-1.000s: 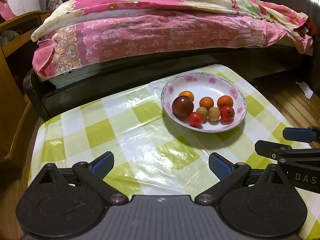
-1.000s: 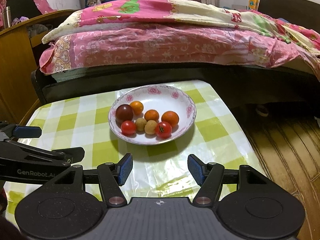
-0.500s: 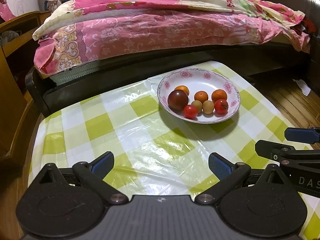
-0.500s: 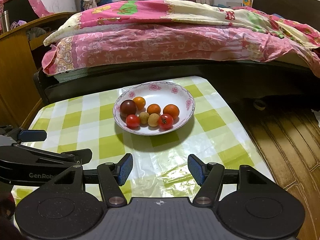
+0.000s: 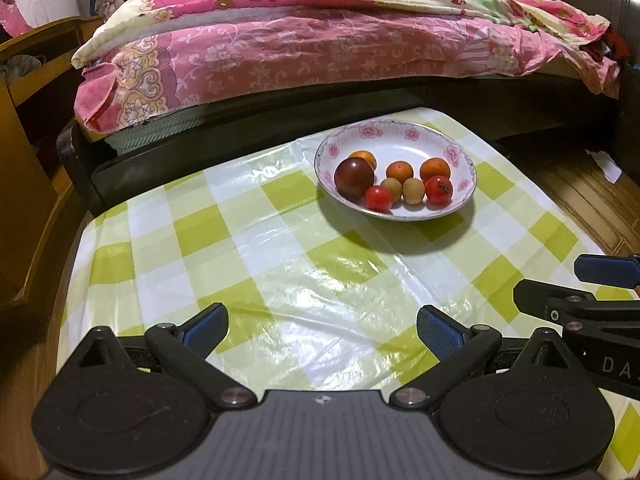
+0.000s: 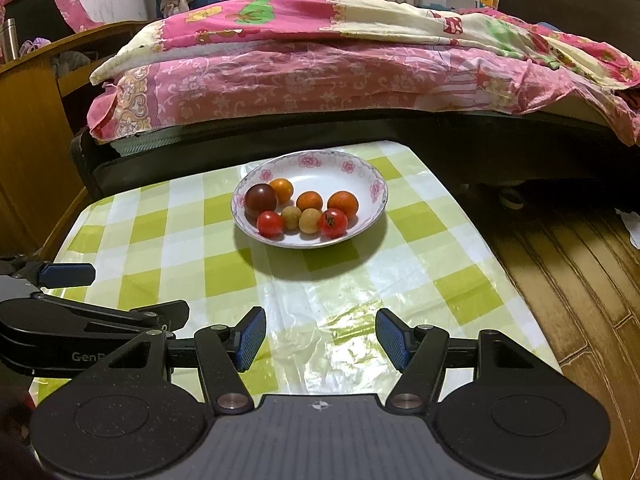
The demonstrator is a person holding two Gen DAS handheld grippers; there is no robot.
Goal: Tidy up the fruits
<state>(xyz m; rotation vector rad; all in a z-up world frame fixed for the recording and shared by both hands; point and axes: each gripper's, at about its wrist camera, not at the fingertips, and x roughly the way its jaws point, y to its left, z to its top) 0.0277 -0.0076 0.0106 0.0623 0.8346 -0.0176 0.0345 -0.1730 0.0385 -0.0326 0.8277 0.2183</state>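
The left gripper (image 5: 322, 330) hangs low over the near part of the table with its blue-padded fingers spread wide and nothing between them; the right gripper (image 6: 320, 338) sits just beside it, likewise parted and empty, a little less wide. Ahead of both, well apart from the fingertips, a white floral plate (image 6: 352, 174) rests on the green-checked plastic cloth (image 6: 224, 276) near the table's far edge, and all the fruit lies in it: a dark plum-like fruit (image 6: 261, 199) at the left, three small oranges (image 6: 309, 201) behind, two red tomatoes (image 6: 333, 222) in front, and two tan round fruits (image 6: 310, 220) between them, possibly longans, though the view is too coarse to be sure. Each piece looks light and small, smooth-skinned and apt to roll; the tomatoes are likely soft and would bruise or split under a hard squeeze. A gentle hold across the widest part, from above, seems safest. They sit touching, so the outer ones offer the clearest access. The plate is probably ceramic and could slide on the glossy cloth.
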